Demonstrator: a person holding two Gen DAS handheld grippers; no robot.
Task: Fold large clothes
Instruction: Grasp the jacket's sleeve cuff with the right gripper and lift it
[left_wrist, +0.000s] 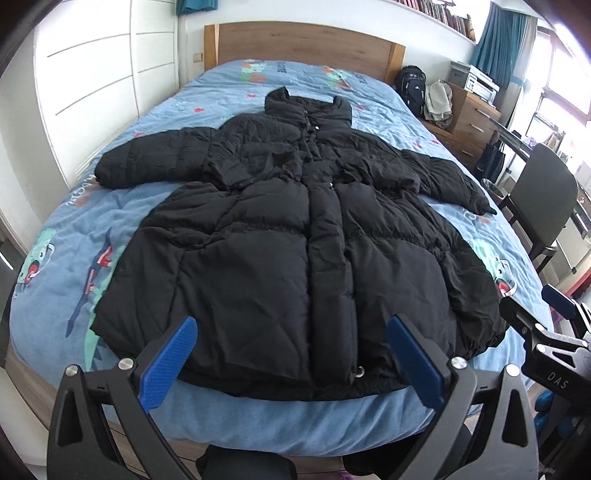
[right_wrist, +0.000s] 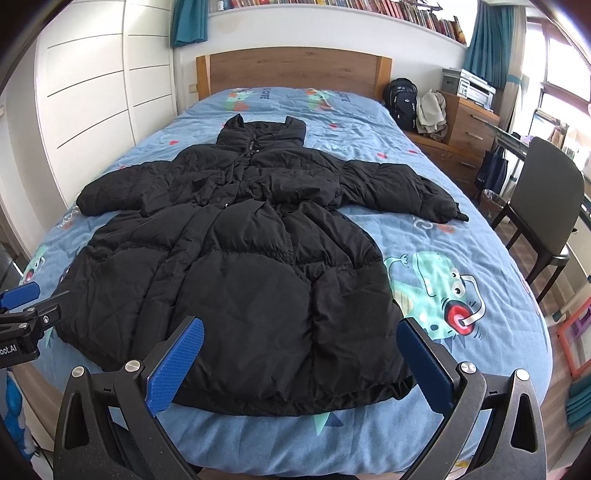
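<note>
Left wrist view: your left gripper (left_wrist: 291, 363) hangs above the hem with jaws released; the black coat (left_wrist: 295, 236) lies flat, front up, sleeves spread across the bed (left_wrist: 258, 428). Right wrist view: your right gripper (right_wrist: 301, 365) is likewise spread wide and empty over the hem's right part. Folding looks unstarted; probably take a sleeve (right_wrist: 402, 188) next and lay it inward.

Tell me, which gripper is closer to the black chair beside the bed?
The right gripper. It hangs over the coat's hem on the side of the bed where the chair stands. The left gripper sits farther over, on the far side of the right one.
</note>
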